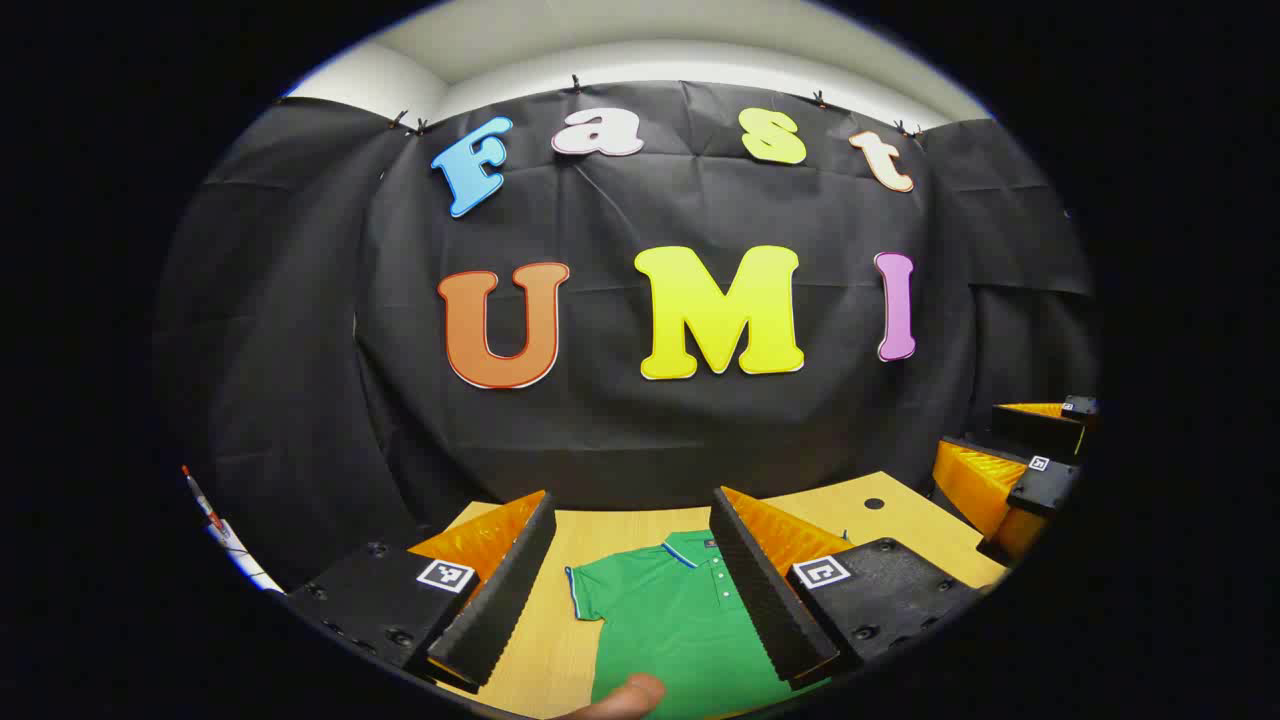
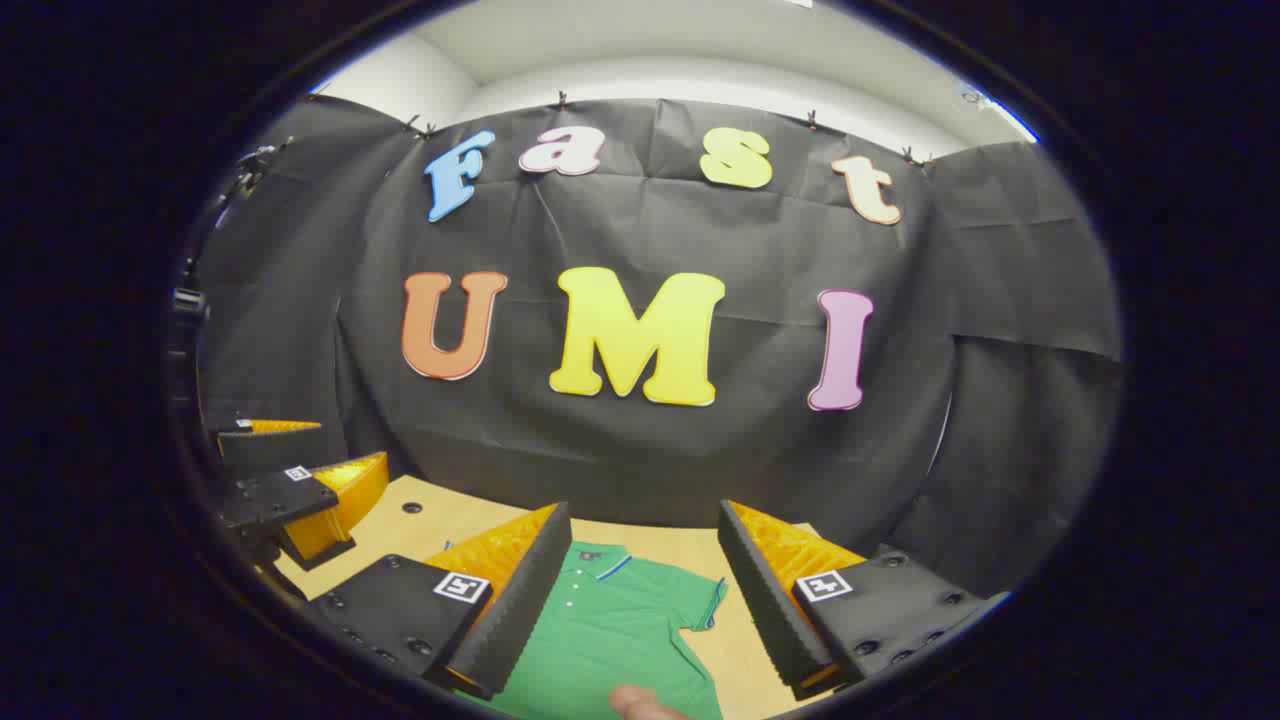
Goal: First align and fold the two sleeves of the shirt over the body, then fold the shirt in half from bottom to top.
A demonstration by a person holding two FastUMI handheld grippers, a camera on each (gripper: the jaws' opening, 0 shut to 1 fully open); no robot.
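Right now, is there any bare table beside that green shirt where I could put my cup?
Yes. Bare table lies beside the shirt by one sleeve, and more shows by the other sleeve. There is also a strip between the collar and the wall. The middle is taken by the shirt, with both grippers open above it.

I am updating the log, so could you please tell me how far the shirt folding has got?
Nothing looks folded yet: the green shirt lies flat on the wooden table, both short sleeves spread outward. Both tongs, left and right, hover open above it, gripping nothing. Both sleeve folds and the bottom-to-top fold remain.
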